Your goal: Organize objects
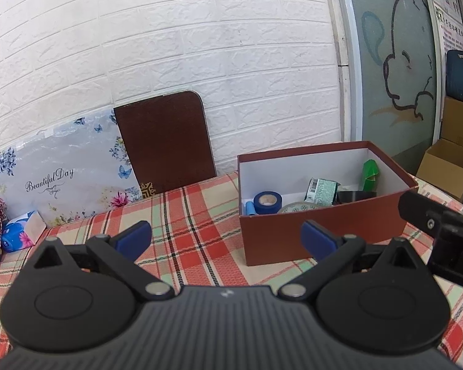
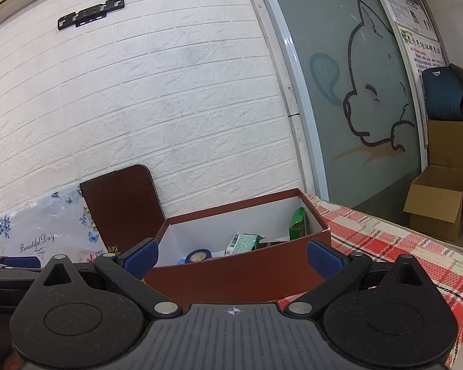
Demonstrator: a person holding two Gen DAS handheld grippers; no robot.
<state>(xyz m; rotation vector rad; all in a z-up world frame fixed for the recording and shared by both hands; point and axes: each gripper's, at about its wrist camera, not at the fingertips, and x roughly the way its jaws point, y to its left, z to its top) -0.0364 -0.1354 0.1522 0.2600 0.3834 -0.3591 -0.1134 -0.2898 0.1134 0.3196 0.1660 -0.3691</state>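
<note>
The red-brown box (image 1: pixel 318 231) stood open on the plaid tablecloth (image 1: pixel 194 234), its white inside holding the sorted things. Against the box's near left wall sat a roll of blue tape (image 1: pixel 267 202), with a small light-blue cylinder (image 1: pixel 249 208) just beside it at the corner. Toward the middle of the box lay a patterned round lid or dish (image 1: pixel 299 207), only partly seen over the wall. Behind that a green-printed packet (image 1: pixel 321 190) leaned, and a black item (image 1: pixel 355 196) lay just right of it. A green carton (image 1: pixel 369 174) stood upright near the box's far right corner.

The left gripper (image 1: pixel 227 237) hung in front of the box's near left corner, its blue-padded jaws spread wide and holding nothing. The right gripper (image 2: pixel 231 257) hovered before the box's near wall, jaws likewise wide apart and empty; its black body showed at the right edge of the left wrist view.

Left of the box, the dark brown box lid (image 1: pixel 166 141) leaned on the white brick wall (image 1: pixel 200 46), overlapping a floral "Beautiful Day" board (image 1: pixel 61 178). Farther left lay a blue tissue pack (image 1: pixel 23 231). Right of the box, beyond the table, open cardboard cartons (image 2: pixel 441 197) stood before a frosted glass panel (image 2: pixel 339 92) with a drawn cat.
</note>
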